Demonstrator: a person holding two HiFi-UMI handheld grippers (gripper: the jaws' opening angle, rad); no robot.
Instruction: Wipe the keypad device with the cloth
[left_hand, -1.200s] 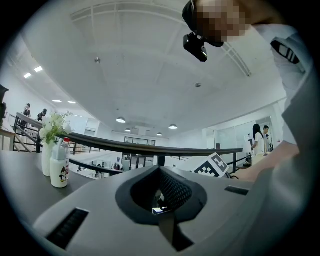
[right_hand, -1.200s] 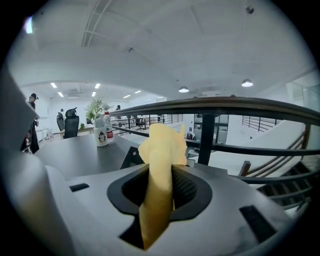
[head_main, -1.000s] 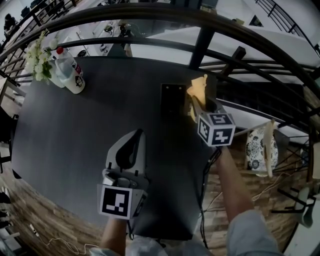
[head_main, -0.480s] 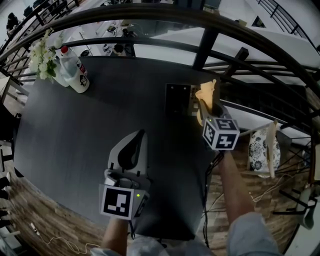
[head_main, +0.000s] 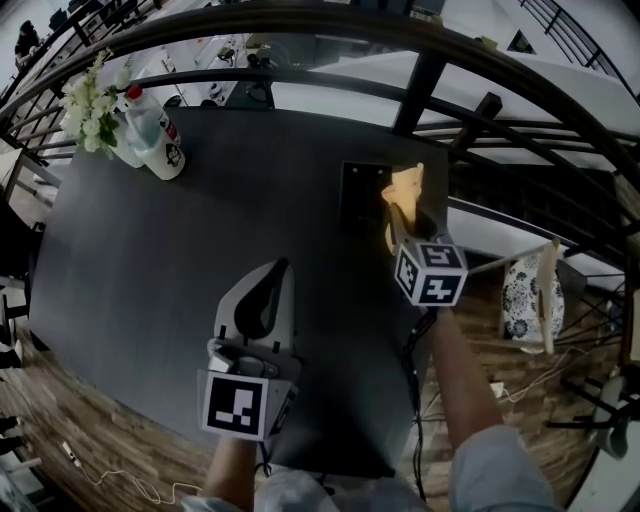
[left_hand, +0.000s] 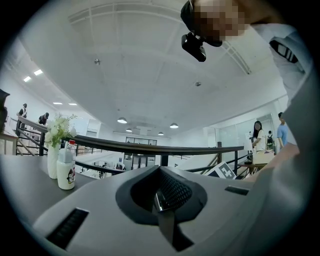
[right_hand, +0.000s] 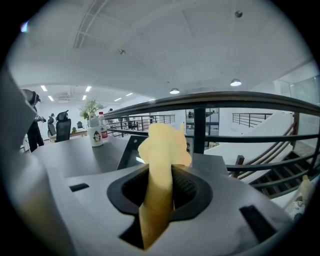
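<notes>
Right gripper (right_hand: 161, 192) clamps a crumpled yellow cloth (right_hand: 162, 145) beside the flat black keypad device (head_main: 360, 195).
Left gripper (left_hand: 162, 202) – jaws together, empty.

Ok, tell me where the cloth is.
In the head view the yellow cloth sticks up from the jaws of the right gripper, at the right side of the table, just right of the keypad device.

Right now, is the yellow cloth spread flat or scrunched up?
Scrunched up: the cloth stands bunched in a narrow strip, pinched in the right claw.
</notes>
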